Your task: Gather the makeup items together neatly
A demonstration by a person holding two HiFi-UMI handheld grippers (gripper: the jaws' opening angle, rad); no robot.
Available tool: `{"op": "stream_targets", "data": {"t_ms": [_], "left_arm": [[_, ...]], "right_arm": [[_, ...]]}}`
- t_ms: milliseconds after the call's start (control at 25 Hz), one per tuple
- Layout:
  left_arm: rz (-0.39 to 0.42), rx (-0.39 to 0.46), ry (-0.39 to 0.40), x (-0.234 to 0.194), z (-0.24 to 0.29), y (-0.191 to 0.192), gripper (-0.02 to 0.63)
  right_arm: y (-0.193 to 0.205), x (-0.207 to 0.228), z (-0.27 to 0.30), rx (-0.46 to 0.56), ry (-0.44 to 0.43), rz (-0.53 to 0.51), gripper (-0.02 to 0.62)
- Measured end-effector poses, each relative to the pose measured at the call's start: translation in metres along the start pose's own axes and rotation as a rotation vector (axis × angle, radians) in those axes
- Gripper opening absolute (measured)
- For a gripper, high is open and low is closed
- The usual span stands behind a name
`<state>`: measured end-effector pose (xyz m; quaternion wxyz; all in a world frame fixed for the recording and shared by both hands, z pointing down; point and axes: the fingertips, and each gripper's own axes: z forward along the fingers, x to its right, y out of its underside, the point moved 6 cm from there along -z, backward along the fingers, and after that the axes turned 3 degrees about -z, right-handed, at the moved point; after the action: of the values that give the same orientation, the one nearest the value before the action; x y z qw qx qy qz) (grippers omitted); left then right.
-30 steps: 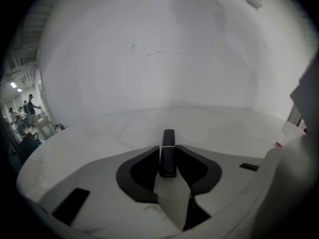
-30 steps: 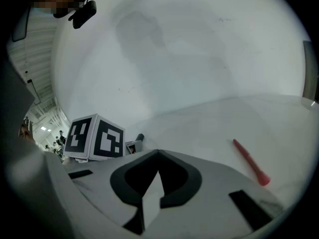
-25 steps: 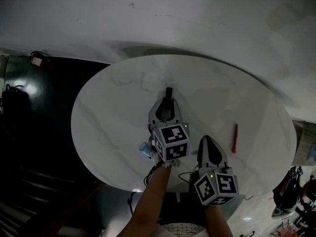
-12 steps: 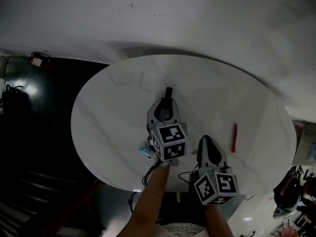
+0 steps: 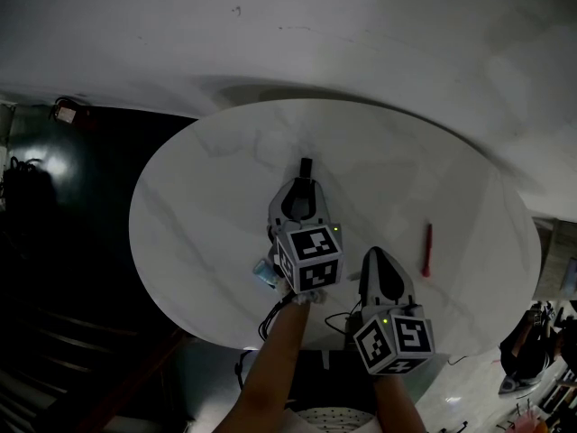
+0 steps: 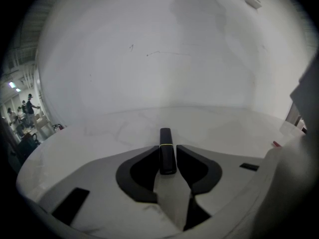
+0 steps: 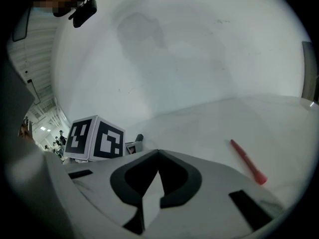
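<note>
Slim black tube [image 6: 166, 156], thin pale band round it: being clamped between the jaws of the left gripper [image 5: 305, 182] over the middle of the round white table [image 5: 198, 197]. Its long axis is running along the jaws, pointing away from the person. Red pencil [image 7: 246, 162]: lying well apart, to the right. Right gripper [image 7: 158, 153]: hovering with jaws pinched together, holding nothing.

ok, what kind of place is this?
Probably a big indoor hall or workshop, not a home: round white table beside a plain white wall, with people standing in an open, ceiling-lit area beyond.
</note>
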<state>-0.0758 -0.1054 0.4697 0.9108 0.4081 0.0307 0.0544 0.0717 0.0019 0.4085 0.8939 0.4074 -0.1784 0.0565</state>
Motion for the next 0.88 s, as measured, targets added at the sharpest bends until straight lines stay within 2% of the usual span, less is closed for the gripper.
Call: {"op": "stream_targets", "data": {"t_ms": [440, 880], "left_arm": [[0.008, 0.048, -0.012, -0.006, -0.013, -0.009, 0.167], [-0.098, 0.154, 0.01, -0.023, -0.069, -0.021, 0.163]], "right_arm": [[0.001, -0.004, -0.003, 0.002, -0.009, -0.016, 0.034], [0.001, -0.026, -0.01, 0.009, -0.084, -0.106, 0.035]]}}
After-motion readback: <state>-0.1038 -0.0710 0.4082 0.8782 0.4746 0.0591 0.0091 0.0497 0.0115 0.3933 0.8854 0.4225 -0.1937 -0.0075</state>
